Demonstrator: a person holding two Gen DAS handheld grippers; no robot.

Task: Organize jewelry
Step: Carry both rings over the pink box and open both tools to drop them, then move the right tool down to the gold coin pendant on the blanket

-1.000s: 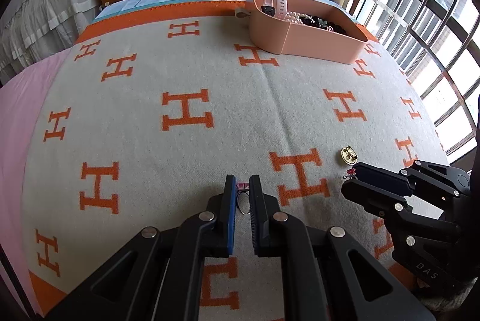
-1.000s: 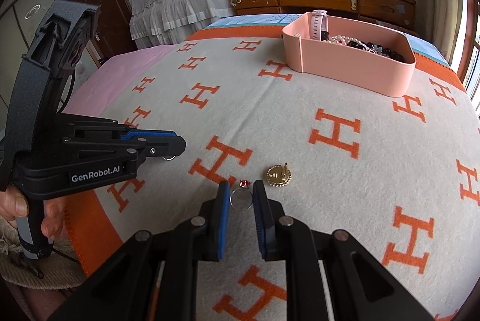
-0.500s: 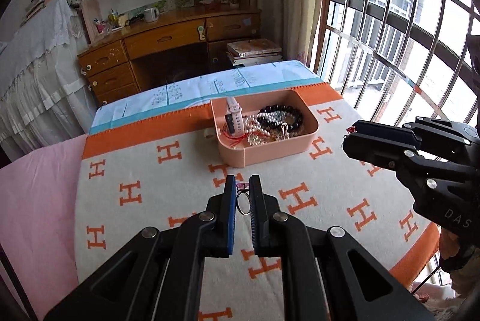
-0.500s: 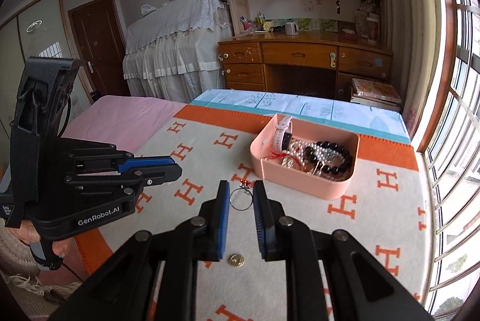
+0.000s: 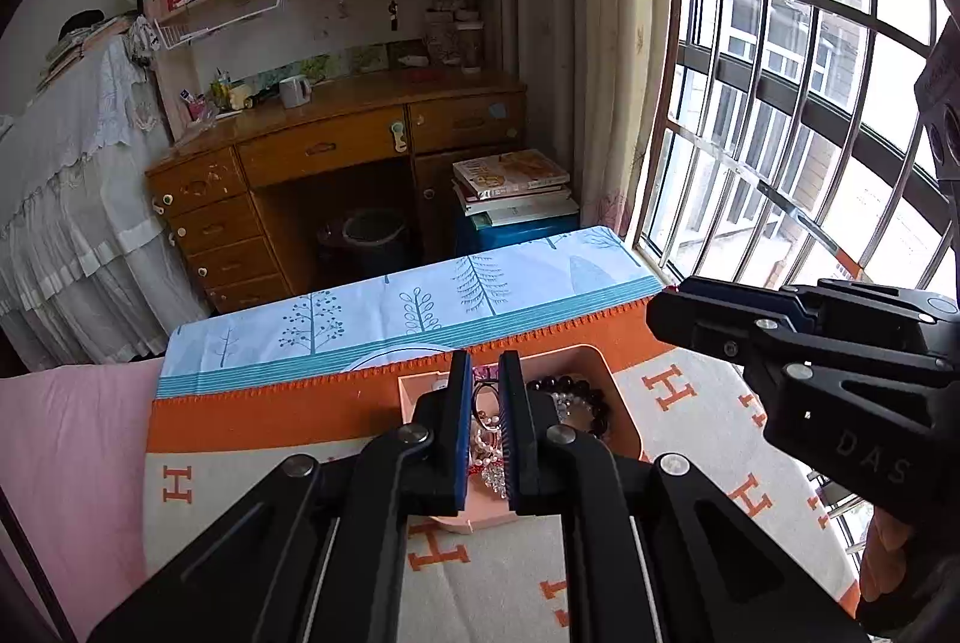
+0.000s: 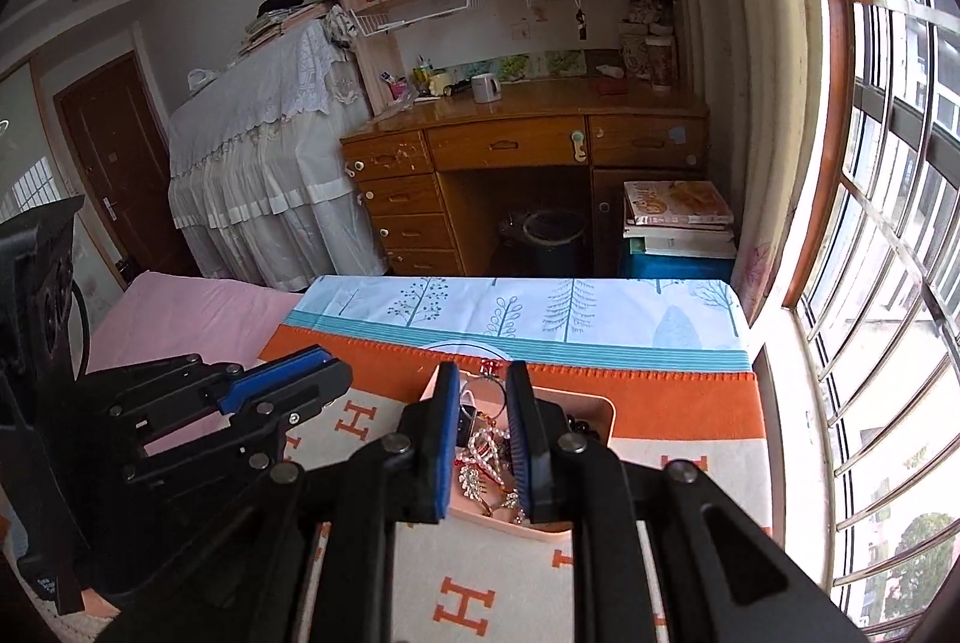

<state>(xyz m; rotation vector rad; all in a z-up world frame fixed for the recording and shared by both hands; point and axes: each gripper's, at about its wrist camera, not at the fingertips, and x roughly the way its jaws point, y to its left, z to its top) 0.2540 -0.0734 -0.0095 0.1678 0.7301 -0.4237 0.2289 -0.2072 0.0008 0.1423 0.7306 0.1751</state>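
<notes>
My left gripper (image 5: pixel 485 394) clamped on ring with pink stone (image 5: pixel 483 391), my right gripper (image 6: pixel 483 388) clamped on ring with red stone (image 6: pixel 491 373). Both hang over pink tray (image 5: pixel 618 403), not yet released. Tray already holds black beads (image 5: pixel 579 391), pearls, watch; drop is left, I judge. Further, blanket (image 6: pixel 678 409).

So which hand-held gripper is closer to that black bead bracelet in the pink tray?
Right, probably. The right hand-held gripper hangs over the pink tray with the black bead bracelet just beside its fingers; the left hand-held gripper sits toward the opposite end.
</notes>
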